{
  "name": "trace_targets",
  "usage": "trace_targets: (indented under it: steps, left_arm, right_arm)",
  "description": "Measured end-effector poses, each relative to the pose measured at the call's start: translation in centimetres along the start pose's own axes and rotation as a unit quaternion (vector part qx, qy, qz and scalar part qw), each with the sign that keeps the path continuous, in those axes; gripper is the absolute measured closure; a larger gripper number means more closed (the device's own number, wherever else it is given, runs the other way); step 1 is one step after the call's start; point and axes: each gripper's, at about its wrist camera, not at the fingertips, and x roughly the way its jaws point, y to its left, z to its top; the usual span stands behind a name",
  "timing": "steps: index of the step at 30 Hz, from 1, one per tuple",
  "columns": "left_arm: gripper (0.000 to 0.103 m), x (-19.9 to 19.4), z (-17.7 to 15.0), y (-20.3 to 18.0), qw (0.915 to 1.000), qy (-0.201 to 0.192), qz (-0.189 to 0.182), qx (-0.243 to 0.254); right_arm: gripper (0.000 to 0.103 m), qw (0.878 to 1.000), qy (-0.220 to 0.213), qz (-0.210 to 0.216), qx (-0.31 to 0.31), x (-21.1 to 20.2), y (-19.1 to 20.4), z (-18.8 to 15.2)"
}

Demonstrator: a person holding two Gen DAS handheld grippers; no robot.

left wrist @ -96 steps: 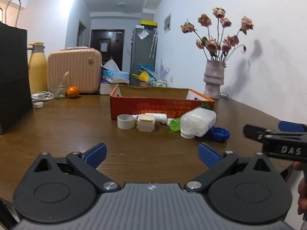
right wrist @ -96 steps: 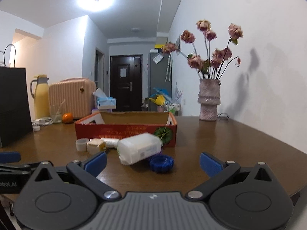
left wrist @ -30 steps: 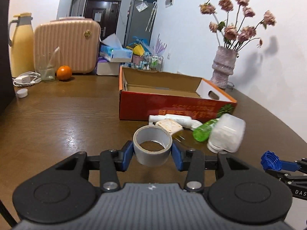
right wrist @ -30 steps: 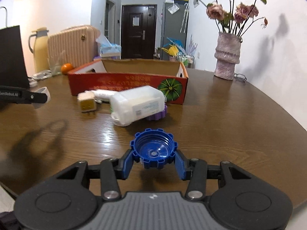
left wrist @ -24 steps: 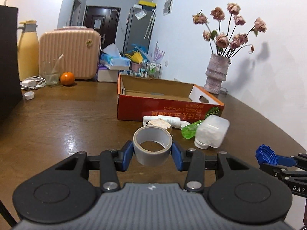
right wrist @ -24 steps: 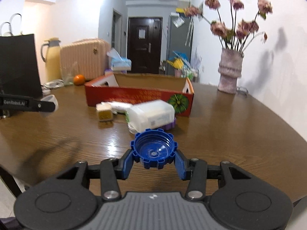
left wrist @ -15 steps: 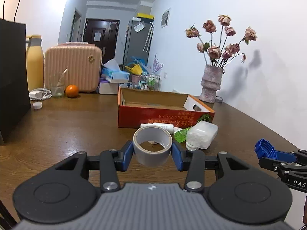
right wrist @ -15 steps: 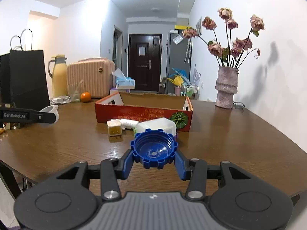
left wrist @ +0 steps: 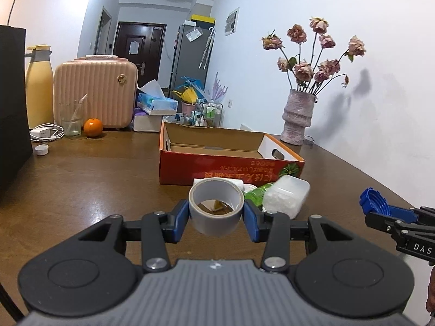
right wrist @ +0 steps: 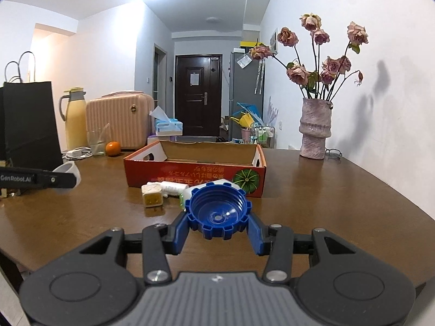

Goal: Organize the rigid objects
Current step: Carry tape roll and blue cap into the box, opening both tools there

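Observation:
My left gripper [left wrist: 216, 218] is shut on a grey roll of tape [left wrist: 216, 218] and holds it above the brown table, short of the red cardboard box [left wrist: 217, 169]. My right gripper [right wrist: 218, 229] is shut on a blue ridged bottle cap [right wrist: 218, 212], also held above the table; the cap also shows at the right of the left wrist view [left wrist: 373, 203]. In front of the box lie a white plastic bottle [left wrist: 285, 195], a green bottle [left wrist: 257, 190], a white tube [right wrist: 174, 187] and a small beige cube [right wrist: 152, 195]. The box [right wrist: 195, 172] is open and looks empty.
A pink vase of dried roses [left wrist: 296, 116] stands at the back right near the wall. A pink case [left wrist: 95, 95], a yellow jug [left wrist: 38, 87], a glass [left wrist: 70, 119], an orange [left wrist: 93, 127], a black bag [left wrist: 11, 108] and a small white cap [left wrist: 42, 150] are at the left.
Both grippers, open and empty 3.2 s ago, have since closed on the tape and the cap. Over the last second both have drawn back and risen from the objects.

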Motion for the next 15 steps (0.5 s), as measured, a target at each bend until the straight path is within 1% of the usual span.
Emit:
trace_targets:
  steps: [9,15]
  left_arm:
    - [0.059,6.0,2.5,0.6,0.9999,0.012,0.001,0.001]
    - [0.059,10.5,4.1,1.0,0.9997,0.023,0.006,0.006]
  right_arm:
    - [0.058,1.0,0.008,0.003,-0.007,6.3,-0.8,2.6]
    - [0.058,1.0,0.011,0.012,-0.001,11.0,-1.7,4.4]
